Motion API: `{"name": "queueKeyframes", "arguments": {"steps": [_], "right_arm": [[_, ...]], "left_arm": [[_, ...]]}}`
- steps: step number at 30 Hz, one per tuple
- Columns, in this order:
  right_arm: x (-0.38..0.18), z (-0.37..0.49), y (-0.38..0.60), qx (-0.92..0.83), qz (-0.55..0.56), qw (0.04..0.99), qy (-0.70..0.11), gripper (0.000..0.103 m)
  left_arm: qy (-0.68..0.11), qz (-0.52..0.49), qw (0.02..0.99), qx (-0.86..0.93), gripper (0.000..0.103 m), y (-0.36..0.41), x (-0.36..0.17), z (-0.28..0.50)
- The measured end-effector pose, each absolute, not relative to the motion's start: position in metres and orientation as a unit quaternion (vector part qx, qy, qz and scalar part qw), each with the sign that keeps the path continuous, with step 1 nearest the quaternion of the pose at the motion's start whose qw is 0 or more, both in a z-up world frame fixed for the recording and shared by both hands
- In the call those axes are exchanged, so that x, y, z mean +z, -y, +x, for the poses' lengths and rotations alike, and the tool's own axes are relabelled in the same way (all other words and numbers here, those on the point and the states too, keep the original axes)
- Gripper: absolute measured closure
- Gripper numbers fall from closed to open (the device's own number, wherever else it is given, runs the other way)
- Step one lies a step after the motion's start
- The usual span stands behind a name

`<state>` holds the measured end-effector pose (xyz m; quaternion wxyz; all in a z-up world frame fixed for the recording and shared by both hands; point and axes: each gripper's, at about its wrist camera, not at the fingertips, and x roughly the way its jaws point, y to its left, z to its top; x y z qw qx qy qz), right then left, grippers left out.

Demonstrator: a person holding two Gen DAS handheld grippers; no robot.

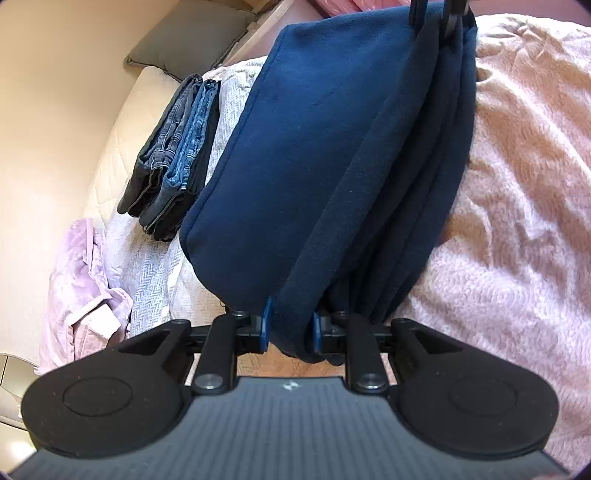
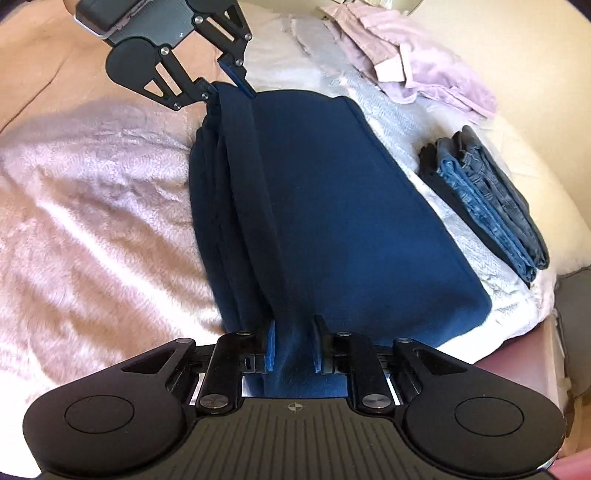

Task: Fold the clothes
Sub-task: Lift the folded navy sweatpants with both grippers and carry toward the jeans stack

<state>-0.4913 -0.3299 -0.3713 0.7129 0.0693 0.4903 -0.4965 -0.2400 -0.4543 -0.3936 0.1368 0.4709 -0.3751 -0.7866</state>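
Observation:
A navy blue fleece garment (image 1: 332,155) lies folded into a long thick strip across the bed, also seen in the right wrist view as the navy garment (image 2: 332,206). My left gripper (image 1: 290,325) is shut on one end of it, a bunched fold pinched between its blue pads. My right gripper (image 2: 293,345) is shut on the opposite end in the same way. Each gripper shows in the other's view at the far end: the right gripper (image 1: 437,18) at the top, the left gripper (image 2: 231,86) at the upper left.
A stack of folded jeans (image 1: 173,158) (image 2: 491,199) lies beside the garment on a white woven blanket (image 2: 399,122). A crumpled lilac shirt (image 1: 81,288) (image 2: 424,70) sits further off. A pink fuzzy blanket (image 1: 517,184) covers the other side. A grey pillow (image 1: 192,40) rests near the bed's edge.

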Motion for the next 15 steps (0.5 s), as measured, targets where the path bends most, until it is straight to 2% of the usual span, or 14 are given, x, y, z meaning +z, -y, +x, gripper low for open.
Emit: {"name": "queueKeyframes", "arguments": {"steps": [1,2,3,5,9,11,13,14,15], "right_arm": [[-0.369,-0.493,0.327,-0.503,0.076,0.709,-0.488,0.085],[-0.369,-0.495,0.323,-0.509,0.082,0.704,-0.489,0.079],[-0.372,-0.496,0.319,-0.514,0.083,0.695,-0.496,0.065],[-0.377,-0.495,0.312,-0.524,0.085,0.673,-0.514,0.055],[-0.367,-0.483,0.292,-0.512,0.058,0.692,-0.506,0.054],[-0.376,-0.472,0.289,-0.495,0.030,0.698,-0.517,0.054],[-0.388,-0.466,0.292,-0.487,0.011,0.697,-0.526,0.054],[-0.395,-0.464,0.296,-0.486,0.004,0.695,-0.530,0.054],[-0.402,-0.463,0.301,-0.483,-0.007,0.691,-0.538,0.054]], "left_arm": [[0.374,0.473,0.137,-0.786,0.084,0.455,-0.394,-0.241],[0.372,0.475,0.137,-0.786,0.084,0.455,-0.394,-0.242],[0.368,0.477,0.138,-0.787,0.084,0.457,-0.393,-0.244],[0.363,0.479,0.141,-0.787,0.083,0.456,-0.392,-0.244],[0.358,0.478,0.147,-0.788,0.081,0.456,-0.391,-0.244],[0.358,0.475,0.152,-0.789,0.076,0.455,-0.390,-0.243],[0.362,0.471,0.156,-0.790,0.061,0.453,-0.387,-0.238],[0.364,0.469,0.158,-0.789,0.058,0.451,-0.385,-0.235],[0.367,0.466,0.159,-0.789,0.049,0.450,-0.384,-0.232]]}}
